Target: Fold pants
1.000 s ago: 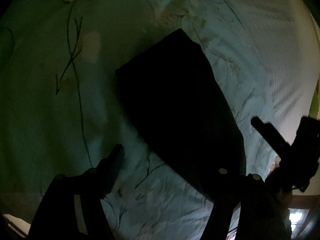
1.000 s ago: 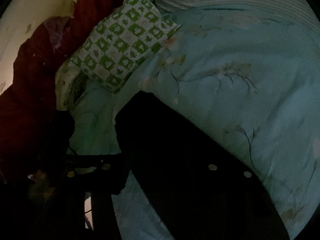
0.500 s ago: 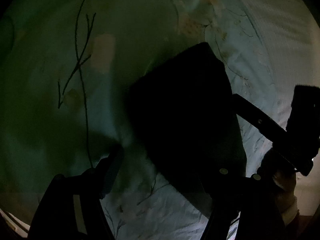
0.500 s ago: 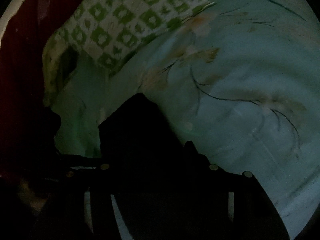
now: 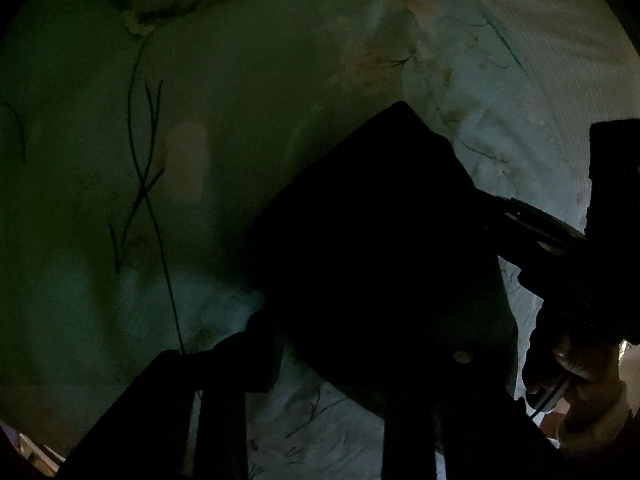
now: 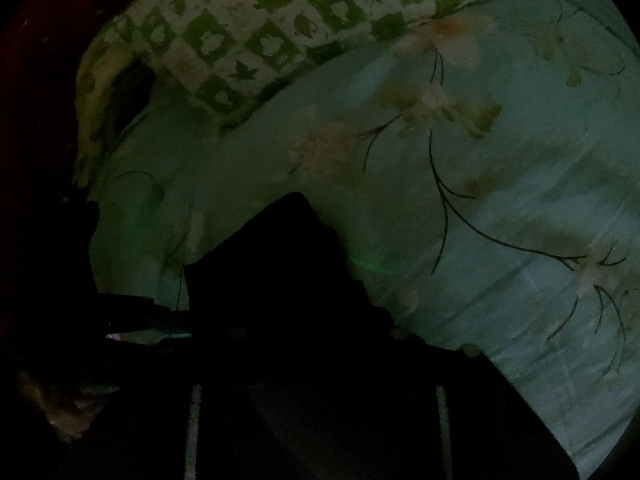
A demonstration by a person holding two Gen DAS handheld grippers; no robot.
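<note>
The dark pants [image 5: 372, 248] take up the middle of the bed [image 5: 240, 100]. Left of the pants the sheet is open. Beyond the pants sits a checked pillow [image 6: 280, 28].

Pants [image 5: 380, 248]: black cloth, matt, surface detail lost in the dark.
Sheet [image 6: 500, 208]: pale green printed cloth, matt, faintly creased.
Pillow [image 6: 280, 28]: green-and-white checked cloth, matt.
Mattress [image 5: 552, 60]: white, finely ribbed weave.

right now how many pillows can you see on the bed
1: a green-and-white checked pillow at the far end of the floral bedsheet, beyond the dark pants. Others may be hidden in the dark.
</note>
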